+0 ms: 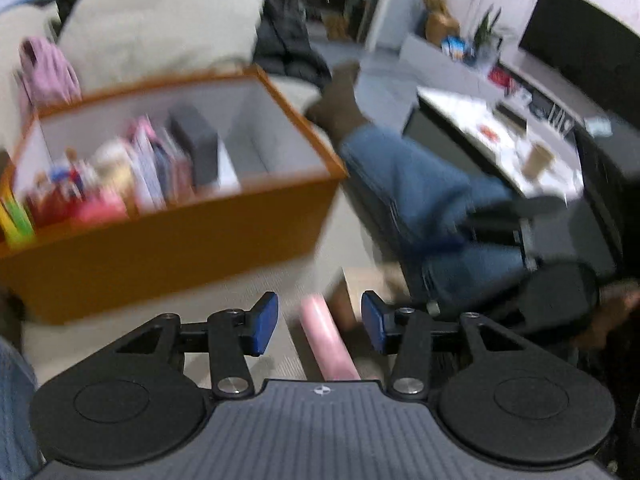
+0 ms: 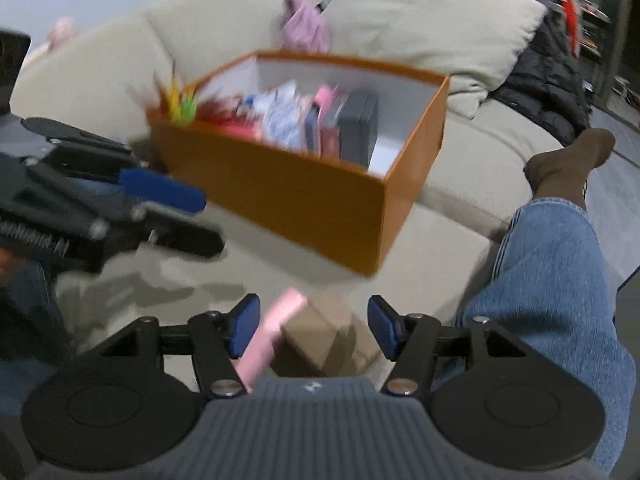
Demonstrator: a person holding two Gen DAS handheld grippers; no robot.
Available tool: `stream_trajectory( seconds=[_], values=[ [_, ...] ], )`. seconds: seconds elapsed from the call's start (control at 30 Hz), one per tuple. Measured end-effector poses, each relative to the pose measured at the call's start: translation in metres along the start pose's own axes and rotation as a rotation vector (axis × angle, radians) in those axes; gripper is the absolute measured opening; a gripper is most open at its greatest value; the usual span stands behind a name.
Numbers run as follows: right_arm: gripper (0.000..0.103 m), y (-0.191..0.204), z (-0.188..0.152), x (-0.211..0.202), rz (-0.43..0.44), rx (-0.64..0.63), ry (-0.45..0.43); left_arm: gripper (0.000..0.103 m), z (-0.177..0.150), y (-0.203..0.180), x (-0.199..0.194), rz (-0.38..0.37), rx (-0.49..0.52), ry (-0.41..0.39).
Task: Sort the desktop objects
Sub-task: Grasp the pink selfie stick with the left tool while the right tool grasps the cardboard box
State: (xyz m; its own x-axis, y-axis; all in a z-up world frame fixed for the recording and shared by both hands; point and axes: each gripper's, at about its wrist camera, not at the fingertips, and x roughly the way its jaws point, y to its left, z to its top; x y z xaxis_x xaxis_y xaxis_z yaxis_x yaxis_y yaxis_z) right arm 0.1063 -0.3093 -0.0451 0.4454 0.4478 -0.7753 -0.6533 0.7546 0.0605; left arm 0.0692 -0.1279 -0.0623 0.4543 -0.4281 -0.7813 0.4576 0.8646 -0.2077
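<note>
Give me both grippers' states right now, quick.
Left gripper: open; a pink tube lies between its pads, untouched.
Right gripper: open; the pink tube is by its left pad, grip not evident.

My left gripper (image 1: pixel 319 322) and my right gripper (image 2: pixel 312 326) both point steeply downward with blue pads spread apart, pressing on nothing, while my jeans-clad leg (image 2: pixel 548 280) stretches out alongside.
</note>
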Motion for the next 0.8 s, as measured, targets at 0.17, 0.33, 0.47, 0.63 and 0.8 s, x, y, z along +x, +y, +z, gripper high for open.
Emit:
stream_trajectory(
  seconds=[0.17, 0.33, 0.47, 0.63, 0.8],
  values=[
    [0.065, 0.002, -0.007, 0.014, -0.013, -0.109, 0.049, 0.056, -0.026, -0.005, 0.025, -0.001, -0.034, 0.127],
    [0.068, -0.002, -0.01, 0.024, -0.018, -0.118, 0.046, 0.063, -0.046, 0.011, 0.047, 0.009, -0.149, 0.205],
    [0.064, -0.013, -0.015, 0.035, -0.002, -0.053, 0.064, 0.073, -0.052, 0.027, 0.055, -0.055, -0.267, 0.207],
    [0.063, -0.019, -0.02, 0.032, 0.011, -0.023, 0.045, 0.078, -0.061, 0.034, 0.069, -0.096, -0.322, 0.219],
    [0.063, -0.019, -0.021, 0.033, 0.011, -0.008, 0.034, 0.062, -0.064, 0.021, 0.069, -0.063, -0.262, 0.193]
  ],
)
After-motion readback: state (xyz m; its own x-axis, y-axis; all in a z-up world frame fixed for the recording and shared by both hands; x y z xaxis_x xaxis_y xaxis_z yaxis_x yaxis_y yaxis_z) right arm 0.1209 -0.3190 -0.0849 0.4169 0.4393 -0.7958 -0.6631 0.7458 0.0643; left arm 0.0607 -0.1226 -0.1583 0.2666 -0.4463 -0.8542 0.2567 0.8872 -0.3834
